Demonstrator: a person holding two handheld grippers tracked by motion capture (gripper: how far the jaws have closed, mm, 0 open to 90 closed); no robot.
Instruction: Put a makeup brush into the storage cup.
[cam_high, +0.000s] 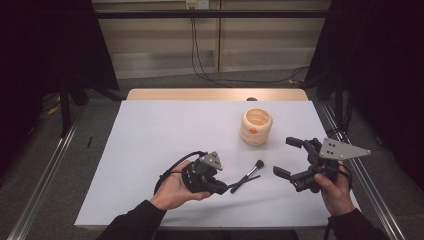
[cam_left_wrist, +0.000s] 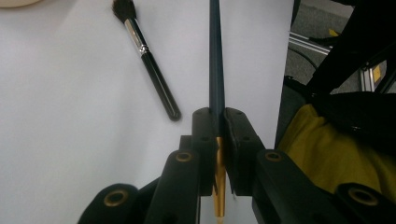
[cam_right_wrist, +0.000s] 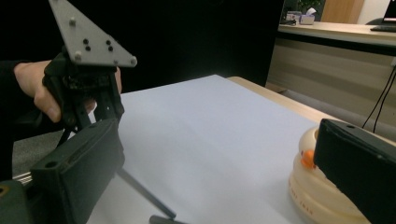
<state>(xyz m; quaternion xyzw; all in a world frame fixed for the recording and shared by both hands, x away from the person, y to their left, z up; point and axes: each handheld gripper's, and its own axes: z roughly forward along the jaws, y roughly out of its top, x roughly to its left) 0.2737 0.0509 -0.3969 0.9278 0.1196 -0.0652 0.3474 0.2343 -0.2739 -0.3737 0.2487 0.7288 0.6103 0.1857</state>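
My left gripper (cam_high: 224, 188) rests low on the white table (cam_high: 165, 135), shut on a thin dark blue stick (cam_high: 248, 179) with a gold end. In the left gripper view the stick (cam_left_wrist: 215, 56) runs straight out from between the closed jaws of the left gripper (cam_left_wrist: 218, 114). A black-handled makeup brush (cam_high: 255, 167) lies on the table just beside it, bristles pointing away (cam_left_wrist: 144, 51). My right gripper (cam_high: 282, 156) is held above the table to the right, jaws wide open and empty. A cream ribbed cup (cam_high: 255, 126) with an orange spot stands behind the brushes.
In the right gripper view the cup (cam_right_wrist: 317, 191) sits close by the right jaw, and the other hand with its gripper (cam_right_wrist: 88, 88) is across the table. The table's right edge (cam_left_wrist: 282, 84) lies near the stick. Dark curtains flank both sides.
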